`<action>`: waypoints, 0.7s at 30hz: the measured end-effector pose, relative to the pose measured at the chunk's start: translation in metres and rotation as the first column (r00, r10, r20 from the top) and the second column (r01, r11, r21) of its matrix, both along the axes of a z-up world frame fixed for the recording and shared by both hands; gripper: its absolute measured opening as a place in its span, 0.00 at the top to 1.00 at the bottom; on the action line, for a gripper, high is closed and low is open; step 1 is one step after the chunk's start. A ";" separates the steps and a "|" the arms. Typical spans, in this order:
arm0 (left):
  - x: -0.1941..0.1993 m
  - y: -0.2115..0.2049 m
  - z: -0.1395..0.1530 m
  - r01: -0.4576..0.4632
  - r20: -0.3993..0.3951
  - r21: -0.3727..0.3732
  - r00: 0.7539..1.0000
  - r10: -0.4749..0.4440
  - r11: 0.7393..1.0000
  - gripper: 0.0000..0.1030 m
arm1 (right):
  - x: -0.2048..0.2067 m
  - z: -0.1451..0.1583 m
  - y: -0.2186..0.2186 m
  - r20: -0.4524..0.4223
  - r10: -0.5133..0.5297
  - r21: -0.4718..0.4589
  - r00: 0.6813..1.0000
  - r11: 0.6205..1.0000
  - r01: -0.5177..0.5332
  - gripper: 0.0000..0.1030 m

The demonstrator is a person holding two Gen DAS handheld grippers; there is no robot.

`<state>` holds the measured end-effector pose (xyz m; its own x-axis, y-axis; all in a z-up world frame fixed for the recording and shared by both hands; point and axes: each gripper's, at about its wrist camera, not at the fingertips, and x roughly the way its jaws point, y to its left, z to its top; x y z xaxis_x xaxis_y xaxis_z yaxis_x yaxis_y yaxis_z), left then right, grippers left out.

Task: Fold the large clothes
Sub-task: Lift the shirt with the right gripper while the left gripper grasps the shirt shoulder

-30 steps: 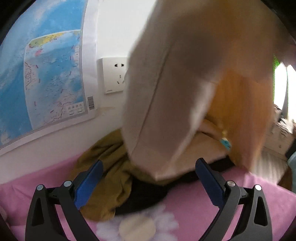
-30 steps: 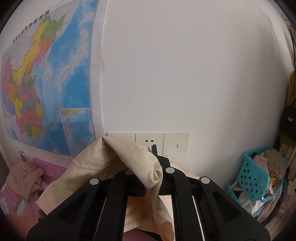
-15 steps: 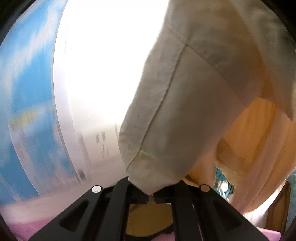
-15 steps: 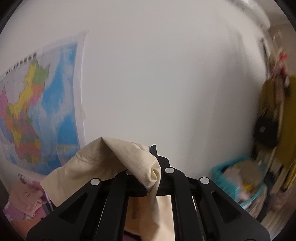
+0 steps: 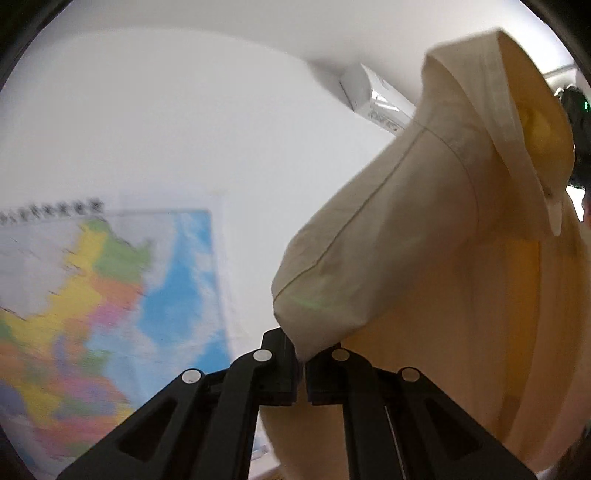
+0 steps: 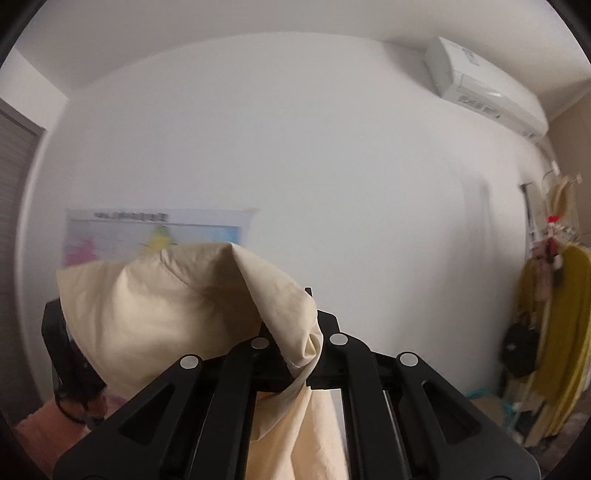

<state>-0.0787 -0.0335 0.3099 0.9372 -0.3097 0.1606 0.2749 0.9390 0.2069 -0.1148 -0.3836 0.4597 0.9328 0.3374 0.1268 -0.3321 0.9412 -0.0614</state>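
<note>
Garment [image 5: 424, 229] (apparently cream) between clamped grippers

A plain white wall [image 6: 314, 177] fills the space ahead of the fingers, meeting a white ceiling [image 6: 221, 33] above. High up to the right of them a white air conditioner [image 6: 484, 92] is mounted near the ceiling. A coloured map [image 5: 92, 295], blurred, hangs on the wall to the left. Far right stands a rack [image 6: 561, 206] with a mustard-yellow garment [image 6: 565, 325] and a black bag [image 6: 519, 350]. A dark door edge [image 6: 14, 155] shows far left. The light is soft and even.
</note>
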 end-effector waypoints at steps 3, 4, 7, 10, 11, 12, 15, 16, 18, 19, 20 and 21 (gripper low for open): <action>-0.058 0.020 -0.013 -0.083 0.015 0.034 0.996 0.083 0.996 0.96 | -0.013 -0.026 0.002 -0.039 0.131 0.025 0.991 0.991 -0.130 0.96; -0.078 0.025 -0.020 -0.111 0.013 0.049 0.994 0.110 0.993 0.96 | -0.016 -0.038 0.004 -0.061 0.181 0.038 0.982 0.983 -0.179 0.96; -0.132 0.036 -0.038 -0.179 0.002 0.077 0.984 0.179 0.981 0.96 | -0.020 -0.072 0.017 -0.112 0.282 0.040 0.953 0.959 -0.279 0.96; -0.179 0.049 -0.051 -0.245 -0.006 0.092 0.969 0.246 0.965 0.96 | -0.027 -0.100 0.031 -0.150 0.406 0.059 0.901 0.914 -0.402 0.96; -0.197 0.051 -0.055 -0.270 -0.005 0.104 0.962 0.272 0.957 0.96 | -0.030 -0.107 0.037 -0.158 0.436 0.062 0.886 0.900 -0.432 0.96; -0.213 0.054 -0.056 -0.288 -0.002 0.105 0.957 0.289 0.952 0.96 | -0.034 -0.109 0.042 -0.163 0.450 0.057 0.878 0.893 -0.447 0.96; -0.249 0.068 -0.050 -0.352 -0.003 0.085 0.935 0.353 0.932 0.96 | -0.054 -0.105 0.060 -0.158 0.525 0.042 0.837 0.850 -0.525 0.96; -0.257 0.071 -0.044 -0.371 0.000 0.077 0.928 0.372 0.925 0.96 | -0.064 -0.100 0.065 -0.148 0.543 0.027 0.827 0.838 -0.546 0.96; -0.279 0.076 -0.037 -0.402 0.010 0.056 0.916 0.402 0.914 0.96 | -0.085 -0.087 0.073 -0.105 0.560 -0.024 0.822 0.825 -0.565 0.96; -0.285 0.079 -0.032 -0.408 0.011 0.042 0.913 0.408 0.912 0.96 | -0.095 -0.079 0.076 -0.080 0.571 -0.042 0.817 0.817 -0.575 0.96; -0.283 0.084 -0.027 -0.406 0.014 0.041 0.914 0.406 0.913 0.96 | -0.099 -0.074 0.076 -0.066 0.574 -0.053 0.816 0.815 -0.578 0.96; -0.285 0.085 -0.022 -0.409 0.021 0.046 0.913 0.408 0.911 0.96 | -0.101 -0.068 0.080 -0.049 0.576 -0.061 0.816 0.814 -0.578 0.96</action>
<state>-0.3638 0.0511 0.2878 0.9818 0.0921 0.1662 -0.1331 0.9575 0.2558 -0.2163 -0.3034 0.3919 0.5671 0.8215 0.0600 -0.8151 0.5701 -0.1024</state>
